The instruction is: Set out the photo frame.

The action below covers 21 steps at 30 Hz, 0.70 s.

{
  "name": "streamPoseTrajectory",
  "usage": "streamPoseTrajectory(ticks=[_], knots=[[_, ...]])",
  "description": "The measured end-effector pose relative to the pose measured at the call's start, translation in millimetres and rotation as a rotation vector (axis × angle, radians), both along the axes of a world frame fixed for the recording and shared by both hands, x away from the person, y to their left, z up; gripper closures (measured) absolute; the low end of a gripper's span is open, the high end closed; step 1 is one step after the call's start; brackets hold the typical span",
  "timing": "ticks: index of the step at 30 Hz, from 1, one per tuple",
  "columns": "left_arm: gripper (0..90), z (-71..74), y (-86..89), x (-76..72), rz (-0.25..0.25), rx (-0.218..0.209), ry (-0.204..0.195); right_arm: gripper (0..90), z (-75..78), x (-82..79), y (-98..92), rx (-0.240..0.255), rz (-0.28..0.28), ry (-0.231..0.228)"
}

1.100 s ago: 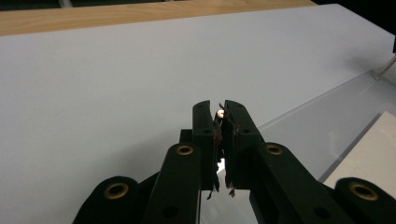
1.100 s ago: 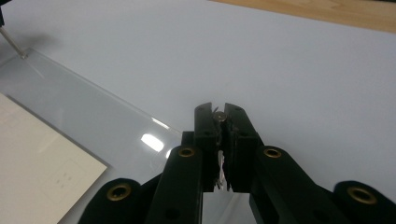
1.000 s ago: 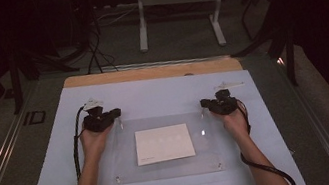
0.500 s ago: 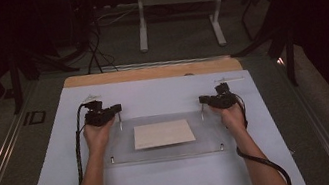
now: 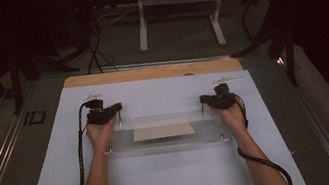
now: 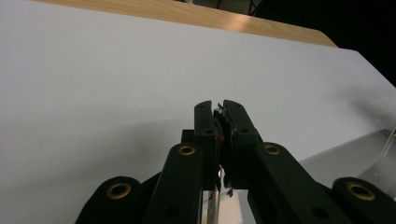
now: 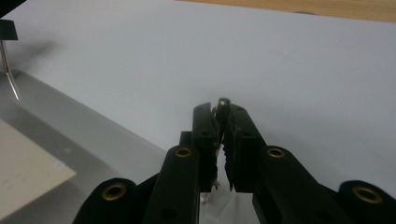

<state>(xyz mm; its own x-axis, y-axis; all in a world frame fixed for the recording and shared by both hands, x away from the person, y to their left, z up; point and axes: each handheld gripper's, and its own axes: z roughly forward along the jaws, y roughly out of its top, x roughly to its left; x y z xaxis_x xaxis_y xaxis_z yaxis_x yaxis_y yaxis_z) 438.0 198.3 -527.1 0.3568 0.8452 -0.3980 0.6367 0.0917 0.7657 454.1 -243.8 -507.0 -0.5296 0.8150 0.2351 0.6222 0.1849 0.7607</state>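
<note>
A clear, rigid acrylic plate (image 5: pixel 165 138), flat and rectangular with glossy faces, hangs between the two pairs of tongs, raised off the bench and tilted. Thin metal pins stand at its corners: one rises at the left tongs (image 5: pixel 120 121), one at the right tongs (image 5: pixel 201 108), and two shorter ones sit at the near corners, closer to the person's forearms.

The left tongs (image 6: pixel 218 106) are black, hard plastic with brass-coloured rivets and ridged inner pads; they are pinched narrow on the slim metal pin (image 6: pixel 213 205) of the plate's corner, which runs up between the pads. The right tongs (image 7: pixel 223 106) are built the same and are likewise pinched narrow, with the rounded head of a pin (image 7: pixel 223 100) showing at their tips.

A pale, matt sheet of card (image 5: pixel 164 131), rectangular and cream-toned, lies flat with the plate, midway between the two tongs; whether it lies on top of the plate or under it I cannot tell. In the right gripper view its corner (image 7: pixel 32 175) shows to the left of the jaws, faintly marked with small dots.

Beneath everything lies a smooth, matt, pale blue-white mat (image 5: pixel 166 178) covering most of the bench (image 5: pixel 149 72), whose light wooden edge, with rounded corners, shows beyond the tongs.
</note>
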Motion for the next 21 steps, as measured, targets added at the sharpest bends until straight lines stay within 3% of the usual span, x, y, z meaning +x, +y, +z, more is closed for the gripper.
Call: streamPoseTrajectory(ticks=[12,21], knots=[[85.7,-0.6,0.0,0.7,0.006,-0.016,0.008,78.8,6.7,-29.5,-12.4,-0.068,0.072,-0.089],[85.6,-0.1,-0.1,1.5,0.003,-0.011,0.014,77.3,9.7,-48.1,-17.3,-0.11,0.101,-0.127]])
